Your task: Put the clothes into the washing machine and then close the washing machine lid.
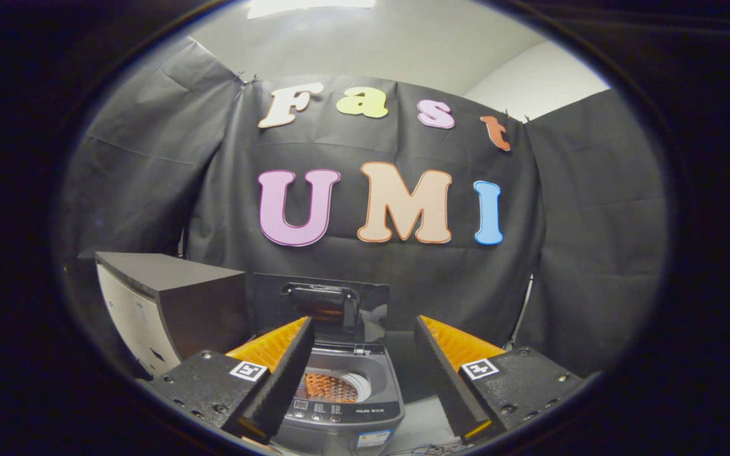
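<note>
Washer (339, 386) sits just ahead of and between the fingers, lid (322, 304) upright at the far side, drum (332, 387) open. No clothes visible; something orange shows in the drum, possibly its perforated base. Gripper (362, 380) spread wide, holding and touching nothing. Judgement: locate the clothes first, then pinch a bunched fold and drop it squarely over the drum. Grey box (168, 304) stands left of the washer.

Square black-and-white coded marker (248, 370) on base of left finger, second marker (480, 368) on base of right finger (pattern only, no letters). Gripper (362, 320) fingers spread wide, holding nothing. Between them, washing machine (365, 370): control panel (339, 410) print too small to read; front sticker (374, 438) illegible
</note>
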`<state>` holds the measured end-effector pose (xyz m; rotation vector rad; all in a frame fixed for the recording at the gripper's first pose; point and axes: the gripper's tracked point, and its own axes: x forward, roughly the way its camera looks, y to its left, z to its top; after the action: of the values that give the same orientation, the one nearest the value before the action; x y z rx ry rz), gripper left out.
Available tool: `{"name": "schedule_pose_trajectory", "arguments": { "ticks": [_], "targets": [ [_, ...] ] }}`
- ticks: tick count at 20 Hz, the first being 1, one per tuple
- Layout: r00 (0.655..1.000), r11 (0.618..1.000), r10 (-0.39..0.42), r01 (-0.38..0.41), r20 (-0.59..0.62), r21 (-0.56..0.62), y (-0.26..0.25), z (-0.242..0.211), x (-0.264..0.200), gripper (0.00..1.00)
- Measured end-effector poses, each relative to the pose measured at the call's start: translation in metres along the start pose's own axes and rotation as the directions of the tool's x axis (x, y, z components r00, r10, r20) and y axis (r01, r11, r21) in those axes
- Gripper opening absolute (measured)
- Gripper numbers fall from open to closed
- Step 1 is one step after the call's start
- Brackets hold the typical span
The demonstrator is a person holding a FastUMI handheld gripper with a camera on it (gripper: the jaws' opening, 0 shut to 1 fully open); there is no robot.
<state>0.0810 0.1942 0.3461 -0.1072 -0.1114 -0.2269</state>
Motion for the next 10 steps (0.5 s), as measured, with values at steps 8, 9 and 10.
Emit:
{"name": "schedule_pose_trajectory", "arguments": {
  "ticks": [8, 9, 10],
  "targets": [
    [1.000, 0.999, -0.028, 0.028, -0.005, 0.031, -0.028, -0.019, -0.029, 0.96],
    [1.000, 0.999, -0.029, 0.029, -0.003, 0.034, -0.031, -0.021, -0.032, 0.96],
    [1.000, 0.999, -0.030, 0.030, -0.002, 0.038, -0.033, -0.022, -0.035, 0.96]
  ]
}}
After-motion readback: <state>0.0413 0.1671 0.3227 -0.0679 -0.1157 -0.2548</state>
